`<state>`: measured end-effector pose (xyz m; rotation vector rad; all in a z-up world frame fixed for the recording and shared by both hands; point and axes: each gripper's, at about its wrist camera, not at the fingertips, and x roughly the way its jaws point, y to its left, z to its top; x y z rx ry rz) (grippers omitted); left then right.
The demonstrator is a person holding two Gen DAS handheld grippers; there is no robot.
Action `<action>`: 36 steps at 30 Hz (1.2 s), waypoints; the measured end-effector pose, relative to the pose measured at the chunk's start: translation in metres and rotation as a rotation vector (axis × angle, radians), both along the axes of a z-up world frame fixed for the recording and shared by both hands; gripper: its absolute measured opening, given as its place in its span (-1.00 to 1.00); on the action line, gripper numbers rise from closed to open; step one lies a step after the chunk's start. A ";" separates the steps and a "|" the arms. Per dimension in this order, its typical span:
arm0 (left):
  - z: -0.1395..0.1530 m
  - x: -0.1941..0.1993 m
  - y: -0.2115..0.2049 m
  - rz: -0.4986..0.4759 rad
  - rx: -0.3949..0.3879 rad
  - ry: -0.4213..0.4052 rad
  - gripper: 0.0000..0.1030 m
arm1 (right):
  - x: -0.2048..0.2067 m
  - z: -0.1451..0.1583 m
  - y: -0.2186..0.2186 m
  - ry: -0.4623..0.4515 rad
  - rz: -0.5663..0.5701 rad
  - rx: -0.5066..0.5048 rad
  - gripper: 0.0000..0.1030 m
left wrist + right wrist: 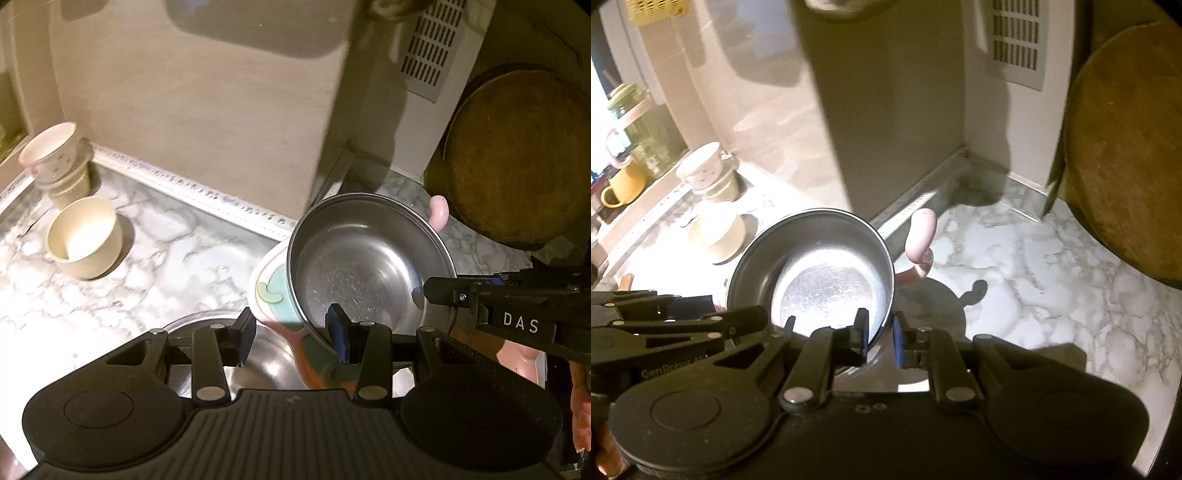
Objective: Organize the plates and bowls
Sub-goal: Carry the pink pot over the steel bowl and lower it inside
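Note:
A steel bowl [369, 266] sits tilted inside a pink patterned bowl with a knob handle [273, 295], both held above the marble counter. My left gripper [291, 339] is wide open around the near rim of the pink bowl, not pinching it. My right gripper [879, 339] is shut on the steel bowl's rim [820, 273]; it shows in the left wrist view [439, 291] at the right. The pink handle [921, 236] sticks out behind. Another steel bowl [258, 362] lies below, partly hidden.
A cream bowl [86, 236] and stacked cups [55, 158] stand at the back left. A round wooden board [517, 155] leans at the right. A white appliance with a vent [428, 48] stands in the corner. Yellow mug [622, 184] on the sill.

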<state>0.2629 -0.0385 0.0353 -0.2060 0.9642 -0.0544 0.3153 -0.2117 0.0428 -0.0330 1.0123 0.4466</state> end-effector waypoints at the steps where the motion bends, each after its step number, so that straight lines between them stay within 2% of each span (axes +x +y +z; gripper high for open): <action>1: 0.001 -0.004 0.005 0.004 -0.005 0.001 -0.21 | -0.003 0.001 0.004 0.002 0.004 0.003 -0.73; 12: -0.001 -0.041 0.043 0.039 0.018 0.024 -0.21 | -0.032 0.000 0.051 0.022 0.067 -0.009 -0.73; 21: -0.012 -0.063 0.067 0.064 0.019 0.061 -0.21 | -0.047 -0.014 0.077 0.061 0.096 -0.017 -0.73; 36: -0.039 -0.071 0.069 0.020 0.033 0.102 -0.21 | -0.060 -0.042 0.081 0.137 0.075 -0.038 -0.73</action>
